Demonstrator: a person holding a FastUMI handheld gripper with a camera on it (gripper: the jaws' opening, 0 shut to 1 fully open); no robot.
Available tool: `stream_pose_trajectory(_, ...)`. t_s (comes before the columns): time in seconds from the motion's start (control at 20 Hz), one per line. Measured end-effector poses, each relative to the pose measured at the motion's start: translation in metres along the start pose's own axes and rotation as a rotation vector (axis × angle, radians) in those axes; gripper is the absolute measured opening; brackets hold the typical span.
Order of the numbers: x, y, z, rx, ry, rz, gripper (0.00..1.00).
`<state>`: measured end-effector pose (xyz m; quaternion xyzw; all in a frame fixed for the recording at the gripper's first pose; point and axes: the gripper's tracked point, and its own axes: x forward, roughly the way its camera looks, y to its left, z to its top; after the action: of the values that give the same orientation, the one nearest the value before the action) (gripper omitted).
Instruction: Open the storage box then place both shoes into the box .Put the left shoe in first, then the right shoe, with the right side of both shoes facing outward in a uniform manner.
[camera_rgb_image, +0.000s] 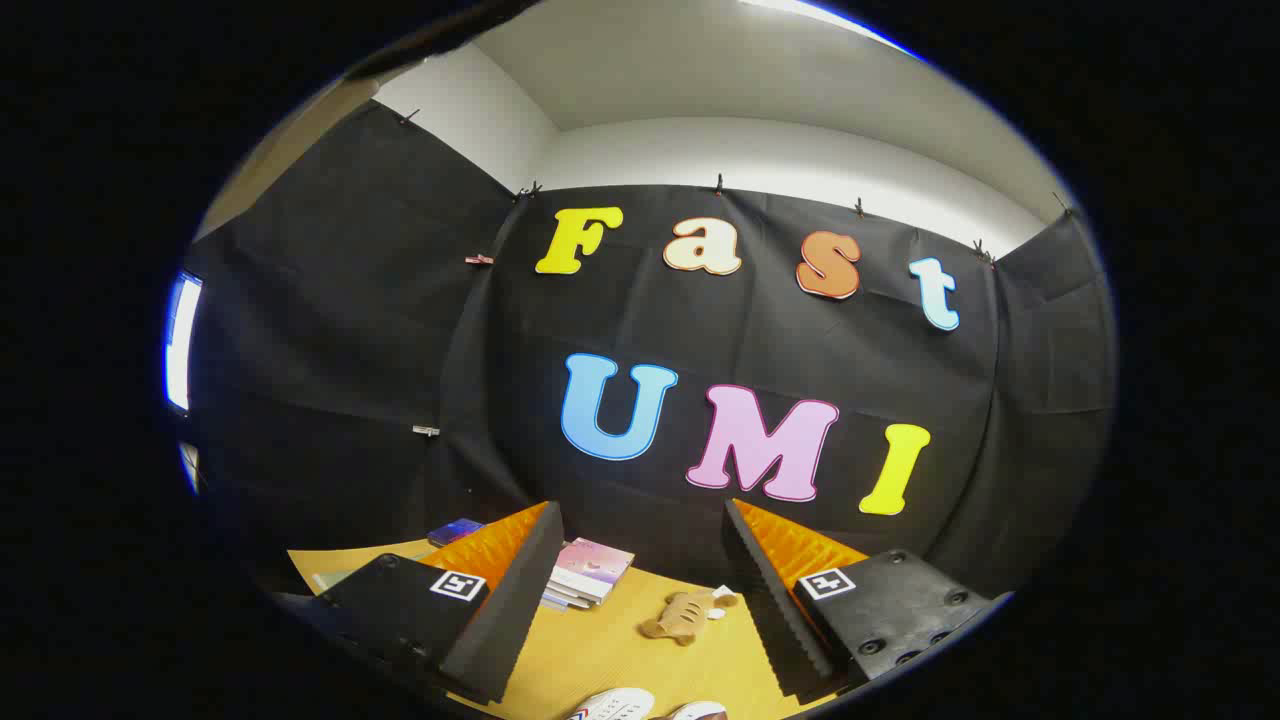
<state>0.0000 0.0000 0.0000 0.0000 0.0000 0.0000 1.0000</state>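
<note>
Shoes (645, 706) lie just below my gripper (642, 590), whose fingers stand wide apart and hold nothing, I think ready to approach the first shoe.

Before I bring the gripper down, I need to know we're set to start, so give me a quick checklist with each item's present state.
1. Gripper open, nothing between its fingers: ok.
2. Storage box located: cannot tell; no box is in sight from this angle.
3. Shoes located: ok in part; two white shoe tips lie on the yellow tabletop close below the fingers.
4. Which shoe is the left one: cannot tell, only the tips show.
5. Clutter near the path: not ok; a small tan toy lies just ahead between the fingers, and a stack of books sits beyond the left finger.
</note>
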Motion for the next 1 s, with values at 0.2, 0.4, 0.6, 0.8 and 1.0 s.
stream_pose_trajectory(0.2,-0.001,0.0,-0.004,0.011,0.012,-0.003,0.97)
stream_pose_trajectory(0.4,-0.002,-0.002,-0.007,0.007,0.023,-0.006,0.97)
stream_pose_trajectory(0.6,0.001,-0.001,-0.014,0.019,0.04,-0.004,0.97)
stream_pose_trajectory(0.8,0.002,0.001,-0.017,0.034,0.056,-0.002,0.97)
stream_pose_trajectory(1.0,0.001,0.003,-0.017,0.018,0.053,0.006,0.97)
